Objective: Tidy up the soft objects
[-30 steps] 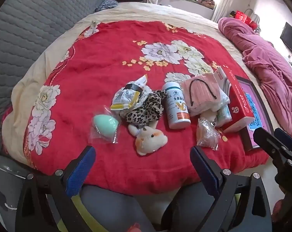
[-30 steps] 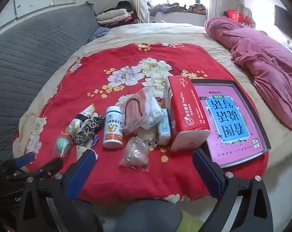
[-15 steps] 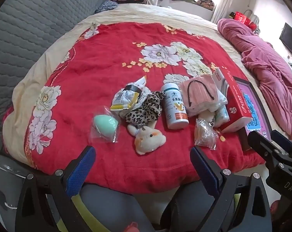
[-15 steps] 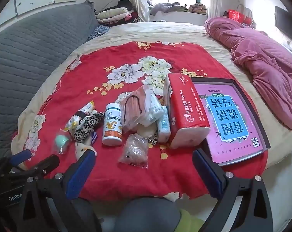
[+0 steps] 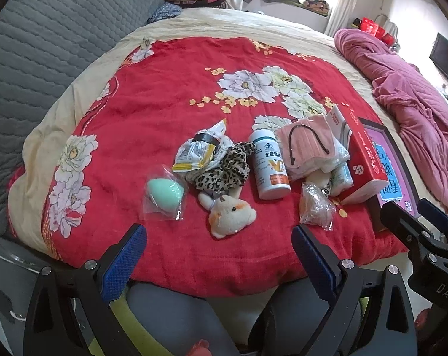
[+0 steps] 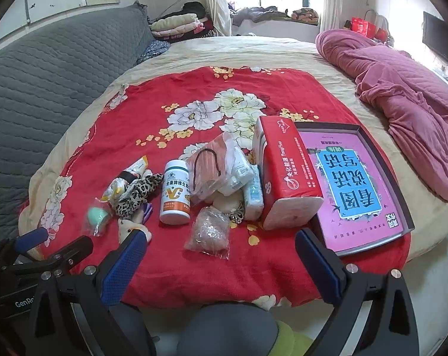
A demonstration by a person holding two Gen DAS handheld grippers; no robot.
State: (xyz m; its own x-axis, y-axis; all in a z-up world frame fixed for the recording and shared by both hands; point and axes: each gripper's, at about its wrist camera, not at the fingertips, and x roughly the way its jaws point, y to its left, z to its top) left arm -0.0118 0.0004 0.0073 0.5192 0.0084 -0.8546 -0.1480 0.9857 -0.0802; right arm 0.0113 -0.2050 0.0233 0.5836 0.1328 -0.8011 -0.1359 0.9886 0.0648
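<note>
I hold my left tongs (image 5: 219, 262) spread wide and empty above the near edge of the bed's red flowered blanket (image 5: 152, 95). My right tongs (image 6: 221, 265) gape just as wide, gripping nothing. Ahead of my left pair lie a small plush toy (image 5: 231, 215), a bagged mint-green sponge (image 5: 166, 192) and a leopard-print cloth (image 5: 224, 170) beside a white bottle (image 5: 269, 167). A pink face mask (image 5: 308, 142) rests on a bagged heap against the red tissue pack (image 6: 286, 175), which touches a pink-covered box (image 6: 357, 184).
</note>
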